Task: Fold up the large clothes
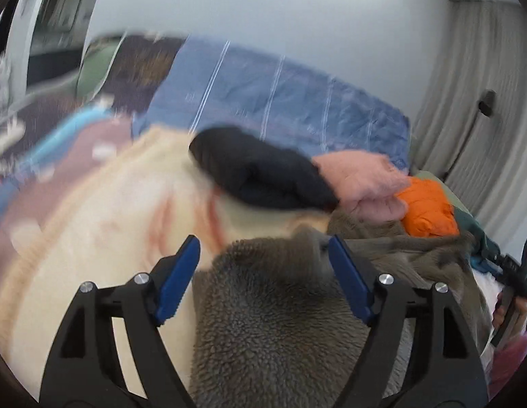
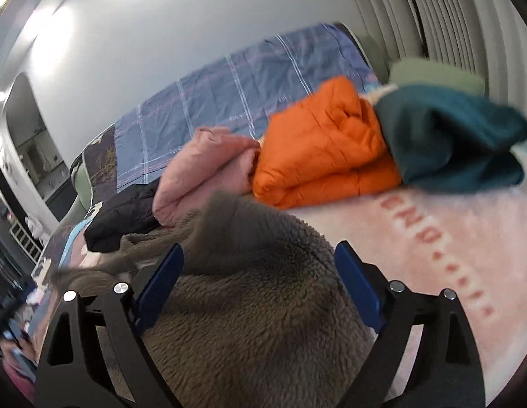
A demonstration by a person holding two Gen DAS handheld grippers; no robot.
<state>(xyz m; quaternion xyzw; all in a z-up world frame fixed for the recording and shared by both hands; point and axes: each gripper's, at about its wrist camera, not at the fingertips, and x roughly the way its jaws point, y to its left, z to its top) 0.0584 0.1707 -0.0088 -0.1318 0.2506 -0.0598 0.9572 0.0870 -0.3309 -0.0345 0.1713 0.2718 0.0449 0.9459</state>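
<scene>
Left wrist view: the left gripper (image 1: pixel 263 255) stands with its jaws spread wide, blue pads well apart. The grey-brown fleece garment (image 1: pixel 273 323) lies between them, heaped up under the camera; the right pad sits against or just beside its pile, the left pad looks clear of it, so nothing is pinched. The fleece runs from the bottom of the frame away and off to the right, toward the orange jacket (image 1: pixel 428 209). It lies on a cream blanket (image 1: pixel 103 238) with red markings. Beyond it sit a black garment (image 1: pixel 260 173) and a pink garment (image 1: pixel 362 178).

Right wrist view: the right gripper (image 2: pixel 260 261) is likewise wide, clamping nothing. The same fleece fills the gap, its long axis slanting from bottom centre up and left, where a blurred edge trails. Behind lie the folded pink, orange and teal garment (image 2: pixel 454 146) in a row.
</scene>
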